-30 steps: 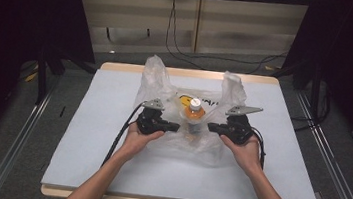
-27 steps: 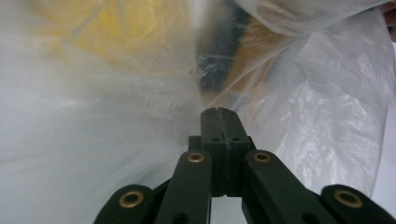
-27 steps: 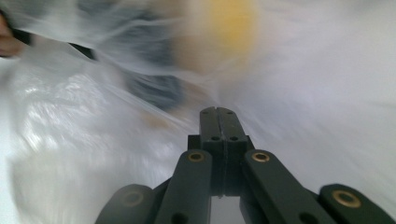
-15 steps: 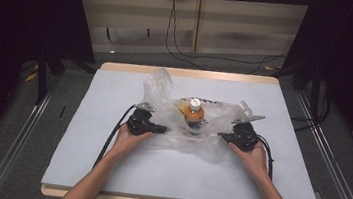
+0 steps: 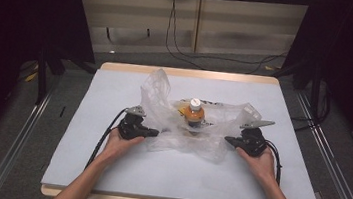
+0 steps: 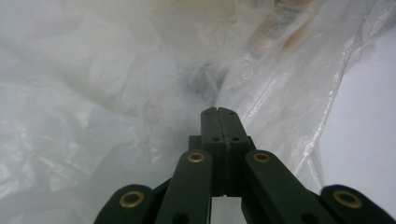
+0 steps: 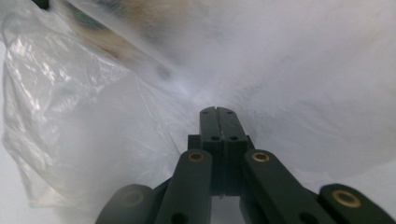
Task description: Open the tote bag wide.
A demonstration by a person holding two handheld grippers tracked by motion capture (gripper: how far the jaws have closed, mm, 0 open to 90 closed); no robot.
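From the high view, my left tongs [image 5: 153, 133] and right tongs [image 5: 230, 140] sit at opposite edges of the clear plastic bag [image 5: 201, 132] on the tabletop [image 5: 106, 172], with the orange bottle [image 5: 194, 112] standing upright in the middle of it. Pull unevenly and I reckon that bottle tips.

Left gripper view: jaws pressed together, apparently pinching film [image 6: 116, 93]. It's thin, so it could slip or tear.

Right gripper view: same deal, jaws tight against the plastic [image 7: 116, 140].
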